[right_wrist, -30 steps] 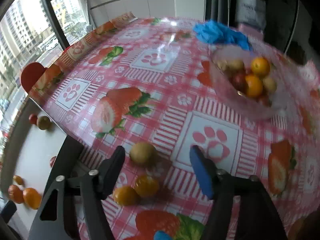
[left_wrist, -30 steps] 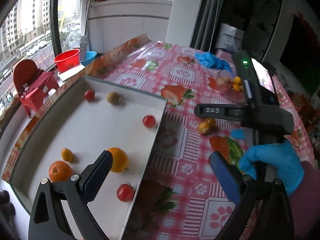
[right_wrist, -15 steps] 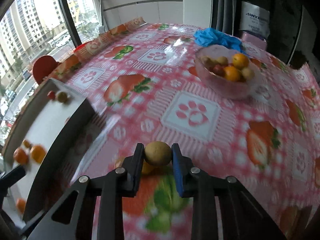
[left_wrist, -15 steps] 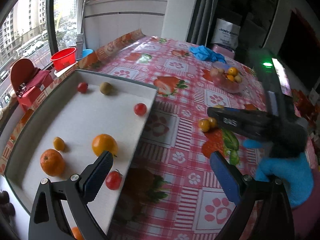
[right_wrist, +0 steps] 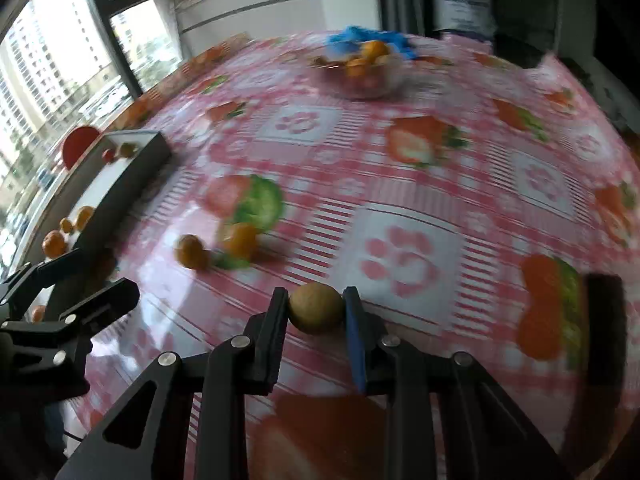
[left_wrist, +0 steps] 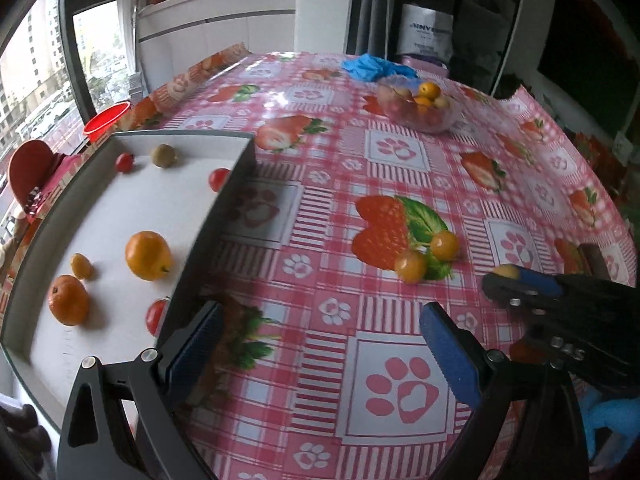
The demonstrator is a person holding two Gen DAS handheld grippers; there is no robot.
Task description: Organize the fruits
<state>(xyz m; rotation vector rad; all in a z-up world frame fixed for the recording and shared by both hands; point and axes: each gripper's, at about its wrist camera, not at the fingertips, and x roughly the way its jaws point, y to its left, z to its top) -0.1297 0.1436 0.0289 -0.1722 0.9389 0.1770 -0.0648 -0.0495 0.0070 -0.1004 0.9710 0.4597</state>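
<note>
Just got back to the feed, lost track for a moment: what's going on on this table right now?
Fruit sorting is under way. The right claw is shut on a small brown-green fruit, held above the tablecloth. The left claw is open and empty, next to the white tray, which holds oranges, tomatoes and one similar brownish fruit. Two yellow-orange fruits lie loose on the cloth, and the clear bowl at the far side holds more.

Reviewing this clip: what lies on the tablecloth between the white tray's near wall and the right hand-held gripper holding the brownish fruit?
Two small orange-yellow round fruits sit side by side on a printed strawberry, between the white rectangular tray and the right hand-held gripper; clearest in the left wrist view.
</note>
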